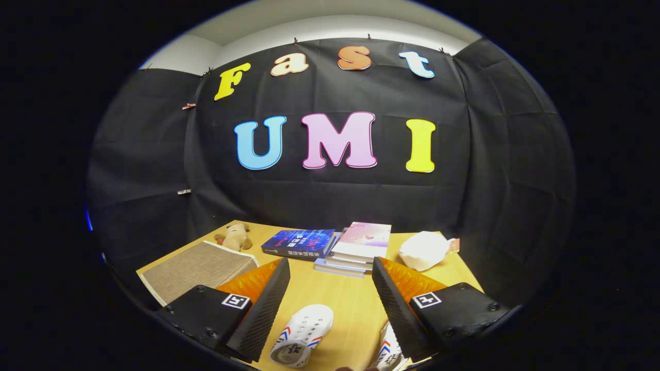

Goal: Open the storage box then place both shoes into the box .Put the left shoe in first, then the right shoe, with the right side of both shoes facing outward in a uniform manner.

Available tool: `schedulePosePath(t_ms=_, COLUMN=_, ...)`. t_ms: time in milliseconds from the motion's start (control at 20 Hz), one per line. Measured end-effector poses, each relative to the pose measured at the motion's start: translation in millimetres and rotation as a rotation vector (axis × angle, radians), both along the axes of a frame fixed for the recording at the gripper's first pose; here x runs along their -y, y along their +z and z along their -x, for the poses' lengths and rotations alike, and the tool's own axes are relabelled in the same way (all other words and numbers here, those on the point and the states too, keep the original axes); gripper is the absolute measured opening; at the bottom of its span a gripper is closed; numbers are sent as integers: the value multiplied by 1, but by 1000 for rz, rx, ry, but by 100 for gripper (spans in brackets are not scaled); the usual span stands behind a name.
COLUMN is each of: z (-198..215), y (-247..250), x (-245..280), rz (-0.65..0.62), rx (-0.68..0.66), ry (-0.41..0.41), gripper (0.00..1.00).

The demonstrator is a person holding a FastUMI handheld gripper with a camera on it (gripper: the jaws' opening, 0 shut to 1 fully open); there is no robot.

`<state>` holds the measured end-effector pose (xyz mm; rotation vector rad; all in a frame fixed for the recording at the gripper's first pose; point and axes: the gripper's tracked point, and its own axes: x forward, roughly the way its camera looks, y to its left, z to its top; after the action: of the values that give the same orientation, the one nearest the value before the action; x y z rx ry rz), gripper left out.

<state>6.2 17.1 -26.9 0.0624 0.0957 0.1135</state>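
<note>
The gripper (pixel 330 309) hangs above the wooden table (pixel 345 304) with its two fingers spread wide and nothing held between them. Nearest, below the gap and close to the left finger, lies one white shoe (pixel 301 335) with red and blue stripes on its side, sole end toward the camera. A second white shoe (pixel 389 350) of the same pattern sits just beside the right finger, partly hidden behind it — so two shoes in all, apart from each other. Which is the left and which the right cannot be told from here.

Farther on, beyond the left finger, a flat grey-brown fabric piece with a pale border (pixel 198 268) lies on the table; it may be the storage box or its lid, though that is a guess. Past it sits one small plush toy (pixel 234 237). Beyond the fingertips are a dark-covered book (pixel 299 243) lying alone and, touching it, a stack of books with a pink cover on top (pixel 356 247) — three or four in the stack, hard to count. To the right rests one white soft pouch (pixel 425 250).

Judged from this, the task is at its start: no shoe is gripped and nothing looks opened. The next move calls for reaching the box and opening it before the left shoe is picked up.
</note>
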Motion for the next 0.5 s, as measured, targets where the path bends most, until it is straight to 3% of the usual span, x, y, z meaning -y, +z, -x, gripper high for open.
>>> schedulePosePath(t_ms=200, z=-3, y=-28, x=-33, rz=-131, rx=-107, ry=118, gripper=99)
schedulePosePath(t_ms=500, z=22, y=-82, x=-101, rz=-377, rx=-355, ry=369, gripper=98)
